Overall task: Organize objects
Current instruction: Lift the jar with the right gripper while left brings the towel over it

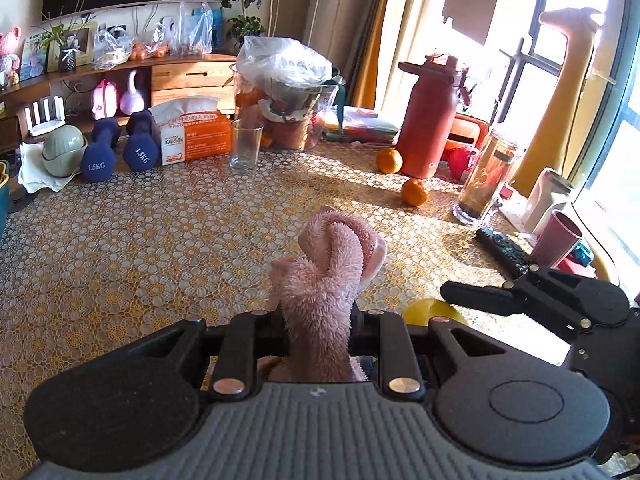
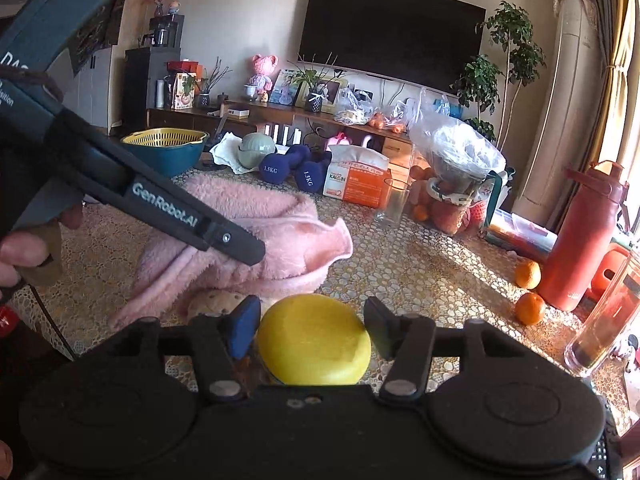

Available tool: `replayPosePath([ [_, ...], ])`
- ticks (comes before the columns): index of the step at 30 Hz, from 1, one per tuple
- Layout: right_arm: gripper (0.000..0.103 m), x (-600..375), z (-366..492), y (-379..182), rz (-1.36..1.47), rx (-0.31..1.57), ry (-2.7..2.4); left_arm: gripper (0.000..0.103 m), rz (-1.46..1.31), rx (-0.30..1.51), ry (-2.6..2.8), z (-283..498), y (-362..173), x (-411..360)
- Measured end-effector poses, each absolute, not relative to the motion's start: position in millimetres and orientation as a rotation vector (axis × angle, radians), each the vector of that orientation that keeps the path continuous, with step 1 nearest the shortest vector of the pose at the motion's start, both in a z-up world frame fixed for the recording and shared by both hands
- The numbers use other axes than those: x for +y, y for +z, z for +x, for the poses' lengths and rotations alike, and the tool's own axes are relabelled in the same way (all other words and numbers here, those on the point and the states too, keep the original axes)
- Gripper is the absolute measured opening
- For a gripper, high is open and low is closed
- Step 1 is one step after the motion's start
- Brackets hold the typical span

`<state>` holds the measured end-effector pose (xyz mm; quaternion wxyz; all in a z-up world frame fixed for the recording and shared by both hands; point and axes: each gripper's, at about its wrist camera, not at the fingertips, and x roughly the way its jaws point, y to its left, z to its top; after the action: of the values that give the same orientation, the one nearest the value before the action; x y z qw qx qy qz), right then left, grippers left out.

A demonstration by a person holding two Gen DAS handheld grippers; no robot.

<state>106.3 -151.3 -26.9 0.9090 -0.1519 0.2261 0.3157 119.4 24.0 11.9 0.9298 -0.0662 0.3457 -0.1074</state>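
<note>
Pink fleece [image 1: 326,280] rises at twelve o'clock from the left gripper [image 1: 320,320], jaws clamped tight on it, above the table [image 1: 140,240]. Right view: the right gripper [image 2: 310,326] straddles a yellow disc [image 2: 314,340]; its left pad seems to touch the disc, the right pad stands just clear, with fleece at ten o'clock.
</note>
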Motion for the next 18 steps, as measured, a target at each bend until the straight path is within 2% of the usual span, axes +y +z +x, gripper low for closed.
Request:
replayPosePath([
  [6,0.051,-184.6,101.5,-30.8,-0.255,0.456,0.64,0.023,-0.195,0.708,-0.329,121.4,18.7,1.8],
  [18,0.048,-235.1,118.4,-62.4,-0.091,0.502,0.512,0.023,-0.206,0.827,-0.328,138.1,-28.4,-33.7],
])
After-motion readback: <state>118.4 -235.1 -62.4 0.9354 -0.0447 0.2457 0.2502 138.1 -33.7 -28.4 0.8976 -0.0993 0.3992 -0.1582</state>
